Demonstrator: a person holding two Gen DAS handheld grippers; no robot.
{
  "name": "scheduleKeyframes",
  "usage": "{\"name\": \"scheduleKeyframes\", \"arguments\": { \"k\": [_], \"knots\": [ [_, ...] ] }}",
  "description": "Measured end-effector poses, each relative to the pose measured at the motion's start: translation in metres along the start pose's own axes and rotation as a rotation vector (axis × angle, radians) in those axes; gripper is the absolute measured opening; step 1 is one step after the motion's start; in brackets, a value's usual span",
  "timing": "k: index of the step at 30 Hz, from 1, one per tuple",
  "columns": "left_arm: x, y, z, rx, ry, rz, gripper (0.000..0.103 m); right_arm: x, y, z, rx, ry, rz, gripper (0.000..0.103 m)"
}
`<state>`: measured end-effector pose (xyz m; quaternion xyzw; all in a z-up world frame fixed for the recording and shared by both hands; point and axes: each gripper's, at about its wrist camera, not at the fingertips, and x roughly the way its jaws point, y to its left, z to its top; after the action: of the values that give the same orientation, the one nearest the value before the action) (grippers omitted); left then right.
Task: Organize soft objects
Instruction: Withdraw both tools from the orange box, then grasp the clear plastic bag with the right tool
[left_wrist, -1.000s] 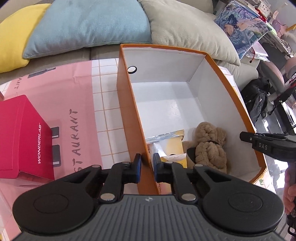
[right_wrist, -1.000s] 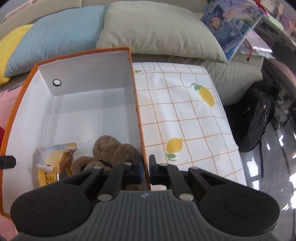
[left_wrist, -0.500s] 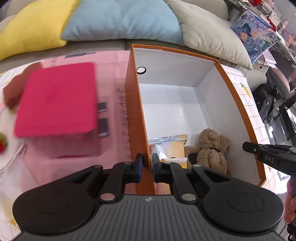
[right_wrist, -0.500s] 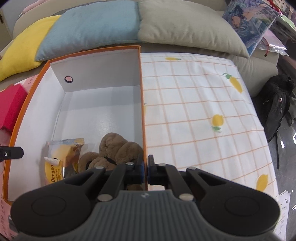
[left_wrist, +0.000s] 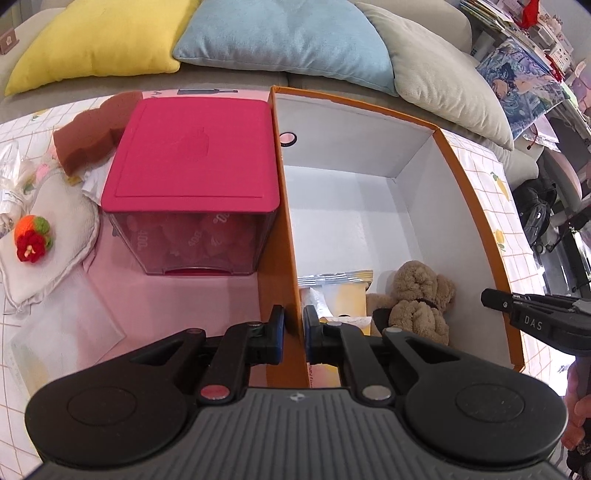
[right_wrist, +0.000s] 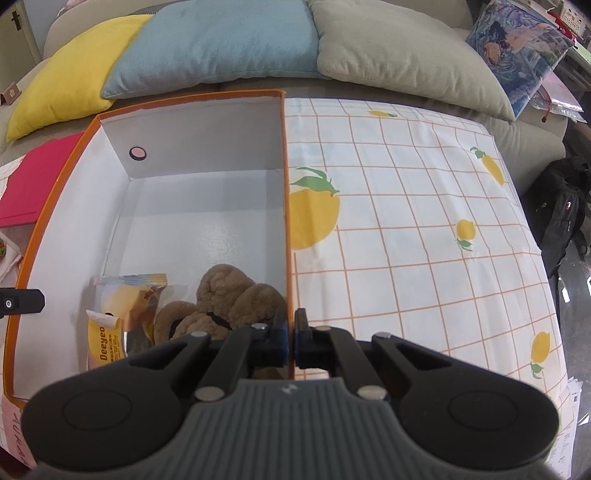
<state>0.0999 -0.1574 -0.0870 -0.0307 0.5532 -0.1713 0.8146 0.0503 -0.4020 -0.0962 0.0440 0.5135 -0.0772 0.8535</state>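
Snack packet (right_wrist: 105, 341) reads "Deeyeo"

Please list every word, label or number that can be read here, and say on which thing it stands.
"Deeyeo": yellow snack packet in the orange box.
"DAS": right claw, seen from the left wrist.
"500": clear front of the pink-lidded bin, faint.
Pink mat: letters cut off, unreadable.

plush bear (left_wrist: 421, 302) and snack packet (left_wrist: 340, 295) lie in the box (left_wrist: 469, 192); lidded bin (left_wrist: 195, 184) just left.
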Motion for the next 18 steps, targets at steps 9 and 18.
{"name": "scheduleKeyframes", "arguments": {
  "k": [9,18],
  "knots": [
    [-0.05,0.013,-0.022,0.114,-0.149,-0.002,0.047,-0.053,0.022,0.001,0.032,-0.163,-0.017,0.029],
    [-0.118,0.066,-0.075,0.191,-0.39,0.163,0.072,-0.099,0.127,-0.023,0.017,-0.339,0.121,0.046]
  ]
}}
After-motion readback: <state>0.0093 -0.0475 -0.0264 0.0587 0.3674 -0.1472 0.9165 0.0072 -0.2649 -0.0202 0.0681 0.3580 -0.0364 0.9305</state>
